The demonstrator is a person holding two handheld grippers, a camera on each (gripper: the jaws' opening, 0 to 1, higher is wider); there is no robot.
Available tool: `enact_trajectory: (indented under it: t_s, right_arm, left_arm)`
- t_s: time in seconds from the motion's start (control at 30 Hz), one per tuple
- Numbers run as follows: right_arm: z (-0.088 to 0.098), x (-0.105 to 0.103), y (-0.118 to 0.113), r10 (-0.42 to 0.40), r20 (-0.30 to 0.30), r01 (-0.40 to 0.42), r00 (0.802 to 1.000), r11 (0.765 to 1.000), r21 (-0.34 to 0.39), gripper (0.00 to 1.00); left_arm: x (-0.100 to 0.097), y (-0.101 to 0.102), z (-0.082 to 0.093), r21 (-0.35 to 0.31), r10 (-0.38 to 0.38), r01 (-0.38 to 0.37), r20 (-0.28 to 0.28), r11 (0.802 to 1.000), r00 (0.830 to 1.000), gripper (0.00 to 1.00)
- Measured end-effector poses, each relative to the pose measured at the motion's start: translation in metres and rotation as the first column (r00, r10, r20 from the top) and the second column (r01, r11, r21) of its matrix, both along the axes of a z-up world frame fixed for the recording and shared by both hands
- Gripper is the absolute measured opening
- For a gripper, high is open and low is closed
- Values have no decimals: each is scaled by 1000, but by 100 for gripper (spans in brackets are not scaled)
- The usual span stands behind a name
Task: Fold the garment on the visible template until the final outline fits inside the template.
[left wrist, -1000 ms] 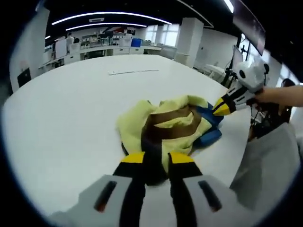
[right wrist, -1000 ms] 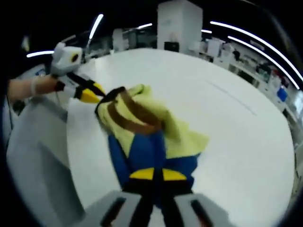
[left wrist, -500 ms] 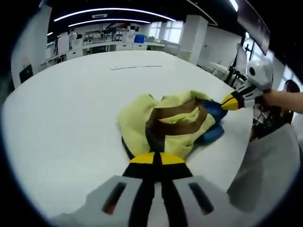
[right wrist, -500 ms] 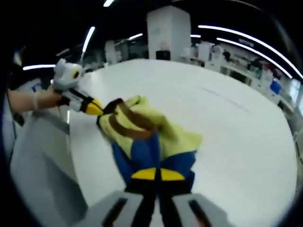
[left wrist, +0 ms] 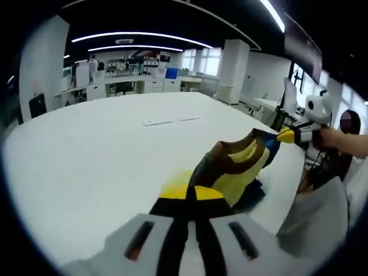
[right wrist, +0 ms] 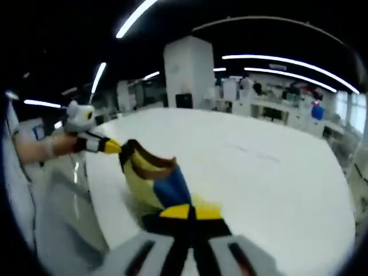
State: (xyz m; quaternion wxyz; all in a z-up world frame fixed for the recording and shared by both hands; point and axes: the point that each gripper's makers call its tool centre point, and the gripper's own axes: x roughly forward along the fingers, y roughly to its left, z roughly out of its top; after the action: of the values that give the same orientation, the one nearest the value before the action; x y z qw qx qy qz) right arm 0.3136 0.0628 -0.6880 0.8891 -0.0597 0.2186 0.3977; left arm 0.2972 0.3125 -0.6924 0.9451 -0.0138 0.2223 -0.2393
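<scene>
Garment [left wrist: 238,167] of yellow, brown and blue cloth hangs stretched between the two grippers, raised off the white table [left wrist: 86,155] near its edge. In the left gripper view, the left gripper [left wrist: 191,194] has its yellow-tipped jaws pressed together on one end of the cloth, with no gap showing between them. From there the fabric runs up and to the right to the right gripper [left wrist: 286,135], whose yellow tip meets the far end of the cloth; a person's hand [left wrist: 345,142] holds that tool beyond the table edge. A thin pale strip [left wrist: 171,121] lies flat on the table well beyond the garment.

In the right gripper view, the right gripper [right wrist: 190,212] is likewise closed tight on the garment [right wrist: 154,181], a blue panel showing just above the jaws and yellow cloth hanging below it. The brown band runs along the top edge toward the left gripper [right wrist: 113,147], which pinches the opposite end, held by a hand [right wrist: 35,148] at the left. The table [right wrist: 276,172] spreads wide and white to the right of the cloth.
</scene>
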Motion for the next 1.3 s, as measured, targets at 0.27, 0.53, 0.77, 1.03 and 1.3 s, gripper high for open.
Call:
enact_trajectory:
  t_s: [0.27,0.53,0.77,1.03,1.3]
  right_arm:
    - [88,4,9,16,162,-28,987,997,74,0]
    - [158,0,18,18,280,-66,960,984,163,0]
    - [208,-10,20,9,403,-83,915,982,169,0]
    - [210,9,22,14,416,-90,909,982,165,0]
    - [136,64,25,11,275,-45,961,992,118,0]
  left_arm:
    - [14,7,78,-26,-3,7,153,1000,988,0]
    - [11,17,149,-41,-16,28,268,999,963,0]
    - [4,11,201,-63,-28,55,363,997,931,0]
    - [33,15,196,-61,-34,61,362,996,931,0]
    - [81,15,121,-94,-38,58,205,994,978,0]
